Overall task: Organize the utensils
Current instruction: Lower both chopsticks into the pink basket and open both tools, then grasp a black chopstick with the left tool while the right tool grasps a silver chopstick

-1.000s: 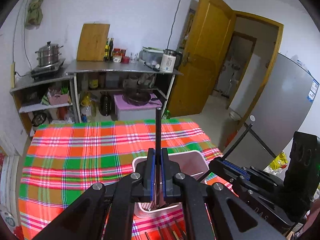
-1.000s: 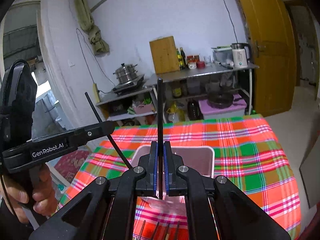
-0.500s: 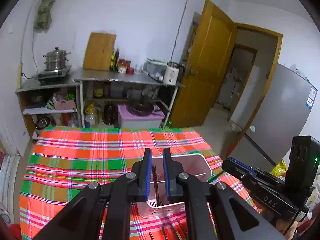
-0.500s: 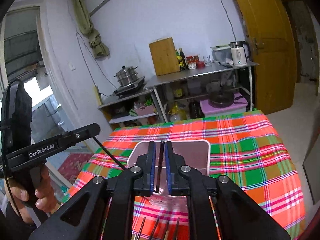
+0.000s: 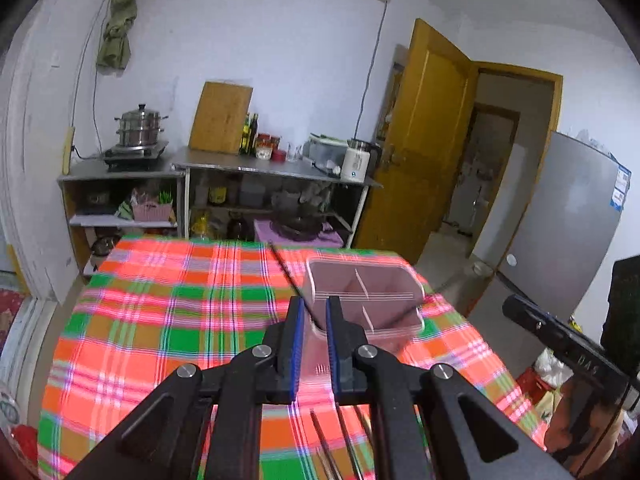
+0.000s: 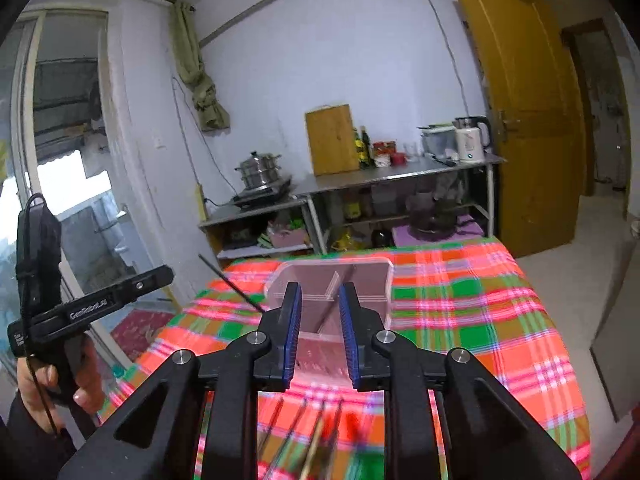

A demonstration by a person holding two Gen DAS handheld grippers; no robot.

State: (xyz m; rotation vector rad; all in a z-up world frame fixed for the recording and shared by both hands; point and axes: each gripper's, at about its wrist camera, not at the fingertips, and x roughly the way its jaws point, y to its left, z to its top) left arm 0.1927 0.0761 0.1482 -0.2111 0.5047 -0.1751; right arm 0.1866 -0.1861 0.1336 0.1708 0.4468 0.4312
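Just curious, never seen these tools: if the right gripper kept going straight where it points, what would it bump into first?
Probably the pink divided container on the plaid tablecloth, dead ahead of the right gripper; nothing lies between its opening jaws.

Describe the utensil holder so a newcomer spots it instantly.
Find the table under the red-and-green plaid tablecloth. In its middle stands the pale pink plastic utensil holder, boxy and split by thin dividers. It is the only upright container there; the loose chopsticks lie flat nearer the cameras.

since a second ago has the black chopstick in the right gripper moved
Yes. It stood upright between the right gripper's pads, rising past the white utensil caddy's far rim; now the opening jaws have nothing between them, and a dark stick leans inside the caddy.
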